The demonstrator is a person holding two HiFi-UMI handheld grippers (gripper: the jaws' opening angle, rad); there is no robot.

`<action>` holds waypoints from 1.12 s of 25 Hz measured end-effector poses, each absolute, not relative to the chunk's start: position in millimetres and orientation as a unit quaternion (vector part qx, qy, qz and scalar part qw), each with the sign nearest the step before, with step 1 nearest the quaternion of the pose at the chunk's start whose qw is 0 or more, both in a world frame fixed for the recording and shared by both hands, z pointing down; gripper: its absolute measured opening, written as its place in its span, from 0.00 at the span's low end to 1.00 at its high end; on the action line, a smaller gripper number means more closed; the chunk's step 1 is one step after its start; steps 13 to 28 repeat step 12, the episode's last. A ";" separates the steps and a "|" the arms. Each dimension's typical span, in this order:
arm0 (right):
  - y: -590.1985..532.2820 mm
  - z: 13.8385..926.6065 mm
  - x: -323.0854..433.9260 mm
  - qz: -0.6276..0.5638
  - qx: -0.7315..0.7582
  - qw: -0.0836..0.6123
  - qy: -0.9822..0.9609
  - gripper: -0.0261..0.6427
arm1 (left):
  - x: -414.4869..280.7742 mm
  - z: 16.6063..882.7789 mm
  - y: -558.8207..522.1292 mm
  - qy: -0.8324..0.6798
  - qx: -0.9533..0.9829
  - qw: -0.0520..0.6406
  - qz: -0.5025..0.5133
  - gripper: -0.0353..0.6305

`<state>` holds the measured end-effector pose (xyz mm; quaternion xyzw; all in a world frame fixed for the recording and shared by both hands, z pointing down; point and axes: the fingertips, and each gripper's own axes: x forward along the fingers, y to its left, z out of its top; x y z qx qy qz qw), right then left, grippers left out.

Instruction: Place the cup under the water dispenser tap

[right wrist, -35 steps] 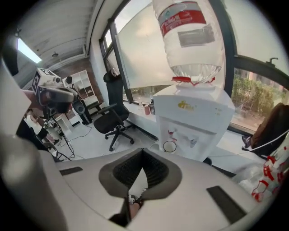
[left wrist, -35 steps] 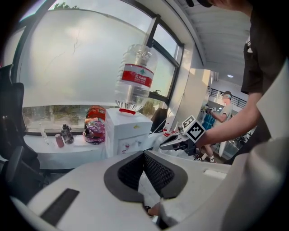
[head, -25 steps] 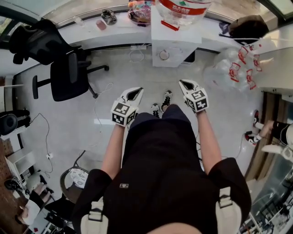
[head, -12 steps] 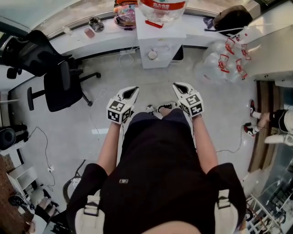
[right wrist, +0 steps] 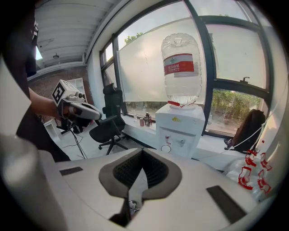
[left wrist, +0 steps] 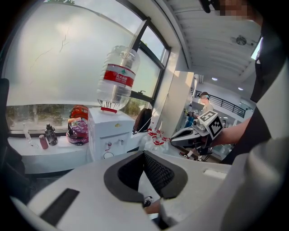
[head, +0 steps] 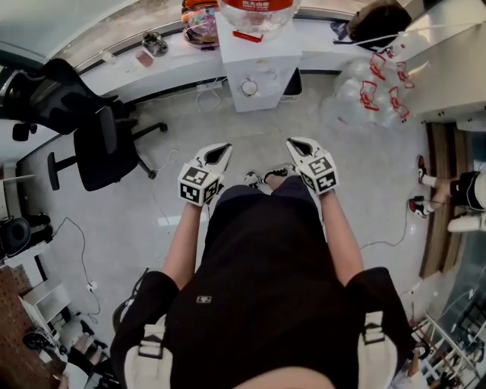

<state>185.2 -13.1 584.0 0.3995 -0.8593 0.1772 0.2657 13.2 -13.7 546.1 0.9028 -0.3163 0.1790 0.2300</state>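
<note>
Fingers pressed together, empty, on our left gripper (head: 222, 153) and right gripper (head: 300, 144); can't spot the cup, but we'd guess light, crushable, so pinch gently mid-wall.

A black office chair (head: 106, 144) stood near the white ledge (head: 182, 57). Clear bottles (head: 366, 87) with red handles lay heaped on the floor, a dark backpack (head: 377, 19) just beyond them.

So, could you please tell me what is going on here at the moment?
A person stands facing a white box-shaped water dispenser with an upturned clear plastic bottle on top, a gripper in each hand. The left gripper and the right gripper are both shut with nothing between their jaws, held out well short of the dispenser.
</note>
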 end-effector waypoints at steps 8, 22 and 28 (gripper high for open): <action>-14.3 587.0 186.1 0.177 0.394 0.268 -0.861 0.03 | 15.9 544.0 -15.2 -0.316 0.903 0.231 0.177 0.05; -24.0 579.3 185.6 0.173 0.399 0.262 -0.862 0.03 | 17.7 543.3 -18.9 -0.313 0.904 0.229 0.179 0.05; -24.0 579.3 185.6 0.173 0.399 0.262 -0.862 0.03 | 17.7 543.3 -18.9 -0.313 0.904 0.229 0.179 0.05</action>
